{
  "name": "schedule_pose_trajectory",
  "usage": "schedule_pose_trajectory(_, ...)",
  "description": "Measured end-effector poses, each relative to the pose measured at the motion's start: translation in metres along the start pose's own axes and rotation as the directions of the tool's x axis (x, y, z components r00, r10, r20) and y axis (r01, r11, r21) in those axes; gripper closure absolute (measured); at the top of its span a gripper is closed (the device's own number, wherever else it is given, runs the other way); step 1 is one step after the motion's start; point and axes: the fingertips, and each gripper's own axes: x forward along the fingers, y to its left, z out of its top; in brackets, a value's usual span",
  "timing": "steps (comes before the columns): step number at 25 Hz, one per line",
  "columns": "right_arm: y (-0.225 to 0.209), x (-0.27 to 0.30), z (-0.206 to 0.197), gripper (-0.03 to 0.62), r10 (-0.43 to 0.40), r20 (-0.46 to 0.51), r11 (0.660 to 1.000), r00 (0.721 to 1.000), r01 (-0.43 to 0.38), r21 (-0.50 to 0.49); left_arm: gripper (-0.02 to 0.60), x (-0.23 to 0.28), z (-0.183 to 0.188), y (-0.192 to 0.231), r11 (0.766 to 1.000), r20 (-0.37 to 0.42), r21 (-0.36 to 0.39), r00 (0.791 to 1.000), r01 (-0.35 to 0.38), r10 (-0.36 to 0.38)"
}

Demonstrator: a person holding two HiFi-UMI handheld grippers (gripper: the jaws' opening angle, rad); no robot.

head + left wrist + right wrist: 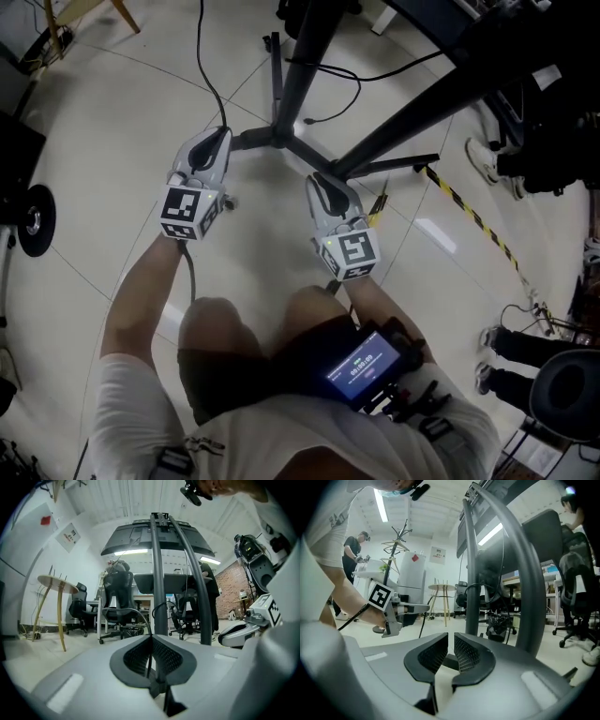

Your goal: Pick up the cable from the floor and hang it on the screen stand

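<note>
While left gripper [152,640] pinches cable [148,663] | chest display [364,364] text illegible

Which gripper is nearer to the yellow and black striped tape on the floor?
Right. The right gripper is just left of the near end of the striped tape. The left gripper, holding the cable, is farther left, past the stand base.
</note>
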Motion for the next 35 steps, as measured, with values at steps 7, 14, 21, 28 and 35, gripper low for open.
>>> schedule_pose_trajectory(7,-0.006,0.009,0.031,0.543,-0.003,0.066,1.000,0.998,0.004,-0.012,0.571,-0.009,0.059,0.012,0.996,0.072,0.086,0.997,-0.014,0.008)
schedule_pose_trajectory(14,0.006,0.004,0.065,0.545,0.021,0.036,0.999,0.999,-0.022,0.029,0.571,-0.021,0.120,0.013,0.997,0.080,0.076,0.997,-0.020,0.014)
schedule_pose_trajectory(21,0.017,-0.021,0.143,0.544,0.041,-0.033,0.996,0.999,-0.038,0.079,0.571,-0.032,0.198,0.005,1.000,0.040,0.011,0.999,-0.026,0.025)
schedule_pose_trajectory(28,0.026,-0.039,0.248,0.545,0.044,-0.036,0.996,0.998,-0.041,0.082,0.571,-0.045,0.297,-0.004,1.000,0.043,-0.001,0.999,-0.013,0.013)
schedule_pose_trajectory(35,0.028,-0.048,0.386,0.545,0.071,0.004,0.997,0.997,-0.071,0.042,0.570,-0.046,0.418,-0.005,1.000,0.042,0.004,0.999,-0.018,0.018)
